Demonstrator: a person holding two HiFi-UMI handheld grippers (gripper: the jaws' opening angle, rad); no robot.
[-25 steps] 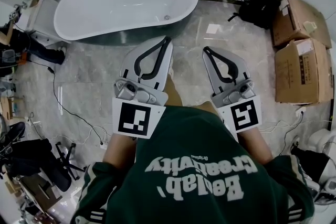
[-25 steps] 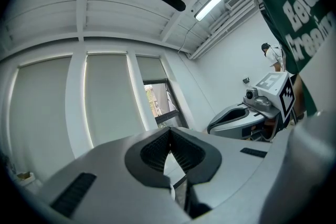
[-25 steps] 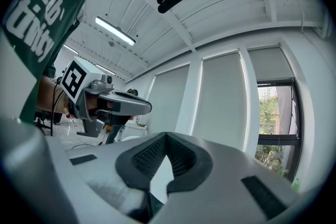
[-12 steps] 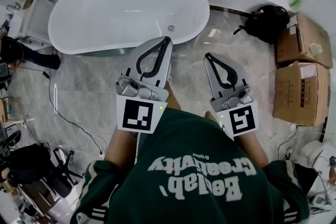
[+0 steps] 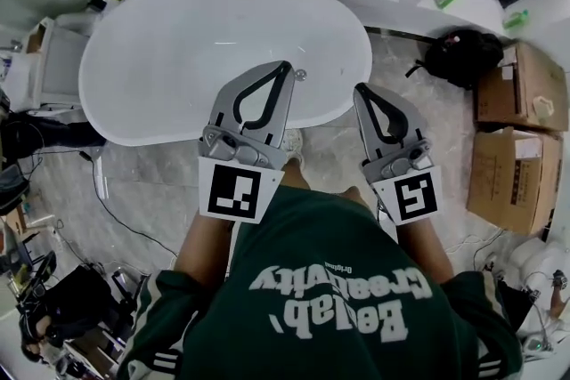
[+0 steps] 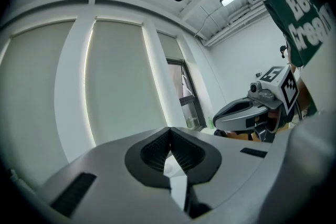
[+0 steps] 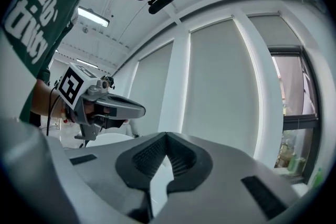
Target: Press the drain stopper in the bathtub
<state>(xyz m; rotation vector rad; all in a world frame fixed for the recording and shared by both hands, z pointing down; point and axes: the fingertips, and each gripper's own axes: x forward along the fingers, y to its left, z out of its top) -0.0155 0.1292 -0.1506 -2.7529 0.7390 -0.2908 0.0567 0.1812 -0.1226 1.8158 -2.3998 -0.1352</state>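
Left claw [image 5: 284, 65] and right claw [image 5: 359, 88], closed, hover by bathtub [image 5: 178, 58]; cardboard boxes [image 5: 512, 165] rightward.

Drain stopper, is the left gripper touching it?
Apart. The left gripper view shows the left gripper aimed at a window, with no drain stopper at its tips.

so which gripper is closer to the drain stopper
The left gripper: in the head view its tip shows right beside the drain stopper, while the right gripper lies farther off to the side.
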